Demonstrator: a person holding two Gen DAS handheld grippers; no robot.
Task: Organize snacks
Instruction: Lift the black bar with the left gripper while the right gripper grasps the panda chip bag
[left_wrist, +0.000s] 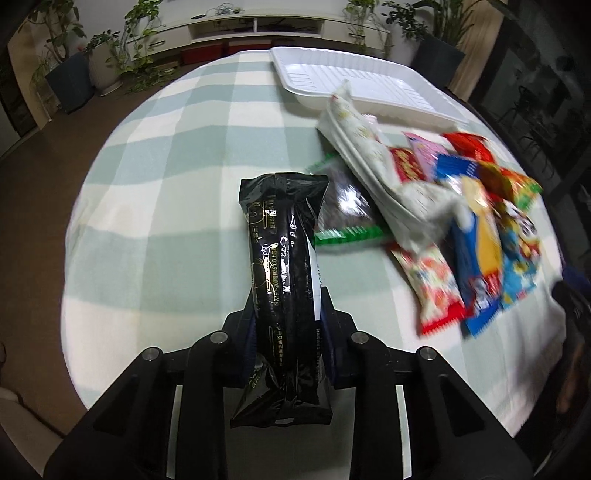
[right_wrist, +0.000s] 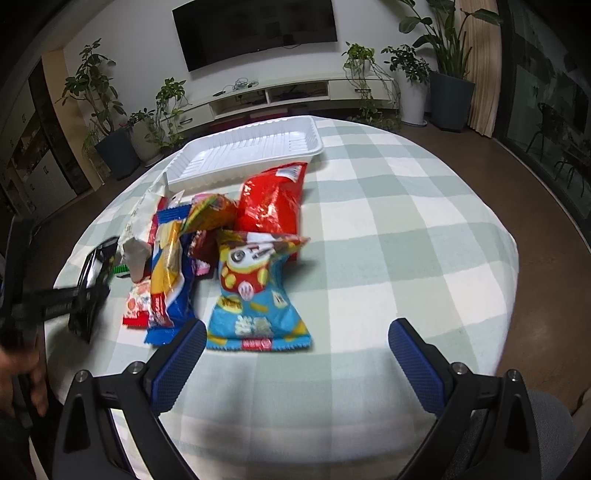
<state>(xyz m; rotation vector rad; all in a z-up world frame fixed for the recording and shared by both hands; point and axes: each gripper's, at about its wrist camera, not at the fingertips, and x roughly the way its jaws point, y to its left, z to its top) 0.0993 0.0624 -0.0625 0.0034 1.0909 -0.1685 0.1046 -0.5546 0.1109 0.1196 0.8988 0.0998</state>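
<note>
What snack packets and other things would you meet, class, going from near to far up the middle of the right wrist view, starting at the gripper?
Right gripper, jaws open and empty → blue cartoon packet → red packet → white tray, with nothing in it.

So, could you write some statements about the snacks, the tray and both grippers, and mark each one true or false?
1. The left gripper holds a black packet. True.
2. The white tray is full of snacks. False: nothing lies in it.
3. The right gripper is open and holds nothing. True.
4. The red bag lies inside the tray. False: it lies on the checked tablecloth, beside the tray.
</note>
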